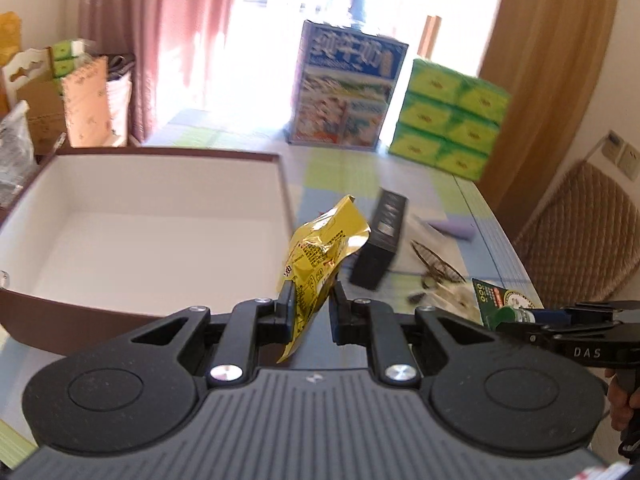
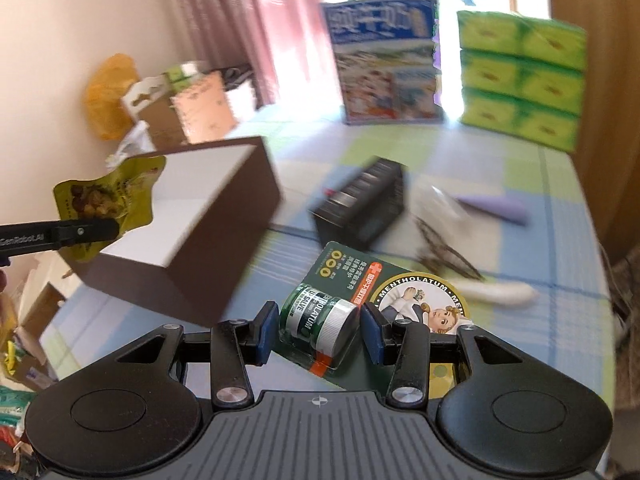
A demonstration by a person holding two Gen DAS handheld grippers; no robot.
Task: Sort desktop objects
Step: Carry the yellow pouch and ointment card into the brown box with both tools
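Pinching a crinkled yellow foil snack packet [image 1: 320, 256] between its pads, my left gripper [image 1: 311, 304] holds it in the air beside the open brown box with white lining [image 1: 276, 176]. My right gripper [image 2: 318, 330] straddles the green Mentholatum jar on its blister card [image 2: 320, 316], jaws spread, pads just beside it. Farther off lie a black rectangular box [image 2: 360, 204] and a lilac tube [image 2: 496, 208].

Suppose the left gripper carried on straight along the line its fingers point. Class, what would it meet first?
Probably the black box on the table. The left gripper, shut on the yellow snack packet, points past the right wall of the brown storage box. Depth is unclear, so it might pass over.
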